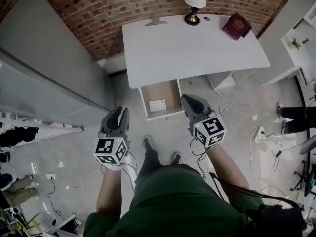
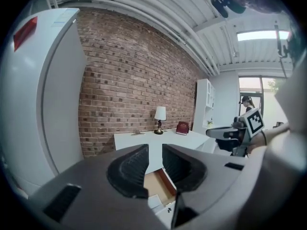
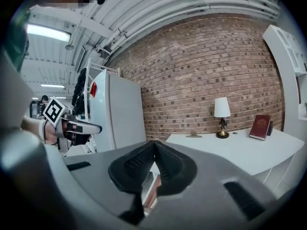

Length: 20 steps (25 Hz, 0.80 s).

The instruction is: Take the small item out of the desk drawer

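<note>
Down in the centre of the head view, the small item (image 1: pixel 158 105), flat, white and rectangular, lay on the tan bottom of the open drawer (image 1: pixel 169 91), toward the end nearer me. Nothing of mine touched it. The drawer stood pulled out from under the front edge of the white table (image 1: pixel 192 48), which filled the upper middle of the frame.

My left gripper (image 1: pixel 119 111) hung just left of the drawer and lower in the frame, clear of it. Its fingers (image 2: pixel 129 169) stood a little apart, with a narrow gap between them and nothing in it; through that gap I saw only the drawer and the table front. My right gripper (image 1: pixel 186 99) hovered at the drawer's right front corner. Its fingers (image 3: pixel 136 166) were pressed together at the tips and held nothing.

Farther up, along the table's back edge, stood a lamp (image 1: pixel 195 1) with a white shade, and a dark red book (image 1: pixel 237 26) lay toward the upper right corner of the top. Behind the table ran a brick wall (image 1: pixel 98 14). My shoes (image 1: pixel 148 144) rested on the grey floor (image 1: pixel 232 117) in front of the drawer, between the two grippers, and loose cables trailed across the floor at the right and lower left.
</note>
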Each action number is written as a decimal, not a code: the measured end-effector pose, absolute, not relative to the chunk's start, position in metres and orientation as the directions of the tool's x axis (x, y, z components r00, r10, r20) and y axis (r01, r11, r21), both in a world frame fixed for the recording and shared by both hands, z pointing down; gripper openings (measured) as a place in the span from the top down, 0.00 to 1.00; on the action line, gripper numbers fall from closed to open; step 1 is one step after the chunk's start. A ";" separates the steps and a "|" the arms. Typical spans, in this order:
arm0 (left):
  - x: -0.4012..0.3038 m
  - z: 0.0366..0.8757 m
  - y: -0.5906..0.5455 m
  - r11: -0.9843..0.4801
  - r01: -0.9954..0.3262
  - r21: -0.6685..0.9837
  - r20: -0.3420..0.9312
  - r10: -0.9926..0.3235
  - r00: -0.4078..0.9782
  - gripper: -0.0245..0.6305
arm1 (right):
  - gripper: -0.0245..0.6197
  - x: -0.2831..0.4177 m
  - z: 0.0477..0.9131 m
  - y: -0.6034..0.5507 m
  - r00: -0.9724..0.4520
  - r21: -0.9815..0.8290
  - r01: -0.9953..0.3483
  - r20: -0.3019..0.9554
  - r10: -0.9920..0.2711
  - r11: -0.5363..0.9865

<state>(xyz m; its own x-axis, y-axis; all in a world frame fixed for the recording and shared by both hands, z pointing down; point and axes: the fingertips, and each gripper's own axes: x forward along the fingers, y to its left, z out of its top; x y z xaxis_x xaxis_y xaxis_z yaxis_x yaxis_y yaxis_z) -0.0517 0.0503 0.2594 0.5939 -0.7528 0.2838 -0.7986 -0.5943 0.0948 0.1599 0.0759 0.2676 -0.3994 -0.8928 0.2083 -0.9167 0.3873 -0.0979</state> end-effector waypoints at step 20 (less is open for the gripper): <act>-0.041 0.347 -0.069 -0.802 -0.585 0.123 0.418 -0.492 0.763 0.84 | 0.96 0.127 0.343 -0.005 -0.225 -0.025 -0.971 0.442 -0.868 0.238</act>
<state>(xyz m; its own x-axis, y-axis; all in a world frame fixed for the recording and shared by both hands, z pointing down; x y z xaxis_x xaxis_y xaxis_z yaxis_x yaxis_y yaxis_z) -0.0407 -0.0689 0.3474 0.7634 -0.4922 0.4183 -0.5846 -0.8019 0.1234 0.1269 -0.0045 0.3435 -0.2246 -0.8684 0.4421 -0.9708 0.2385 -0.0249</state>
